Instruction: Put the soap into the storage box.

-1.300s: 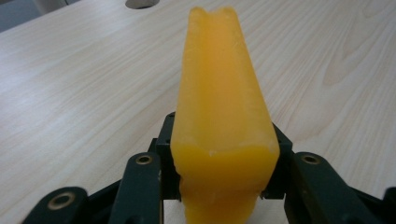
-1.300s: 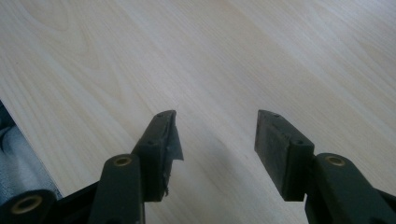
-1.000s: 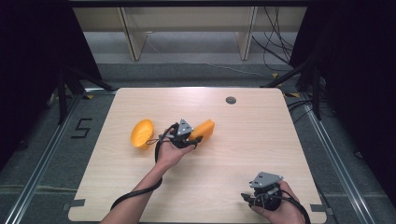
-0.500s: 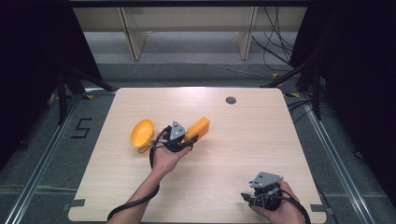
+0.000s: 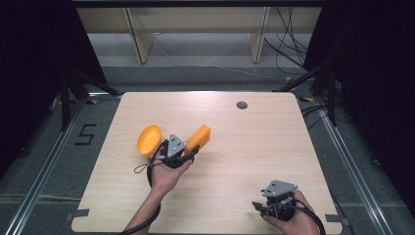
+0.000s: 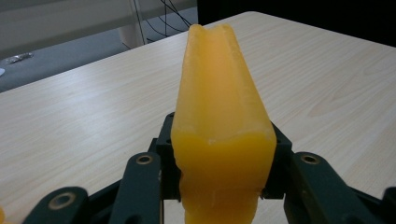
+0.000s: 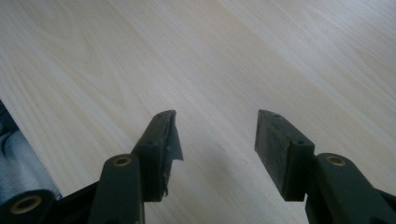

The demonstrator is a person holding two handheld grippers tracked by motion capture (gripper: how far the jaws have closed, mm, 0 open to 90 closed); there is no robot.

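An elongated orange block (image 5: 200, 136) with a groove along its top sticks out from my left gripper (image 5: 190, 152), which is shut on its near end left of the table's middle. In the left gripper view the block (image 6: 219, 93) rises between the two black jaws (image 6: 222, 158), both pads pressed on its sides. An orange bowl-shaped piece (image 5: 148, 139) lies just left of that gripper, apart from the block. My right gripper (image 5: 258, 206) rests near the table's front right, open, with bare wood between its fingers (image 7: 217, 135).
The light wooden table (image 5: 274, 147) has a small dark round grommet (image 5: 242, 105) near its far edge. A cable (image 5: 147, 169) loops from the left gripper beside the hand. The table's front edge (image 7: 28, 140) runs close by the right gripper.
My left hand has carried the orange block leftward and slightly nearer, closer to the orange bowl-shaped piece. The right gripper has stayed where it was.
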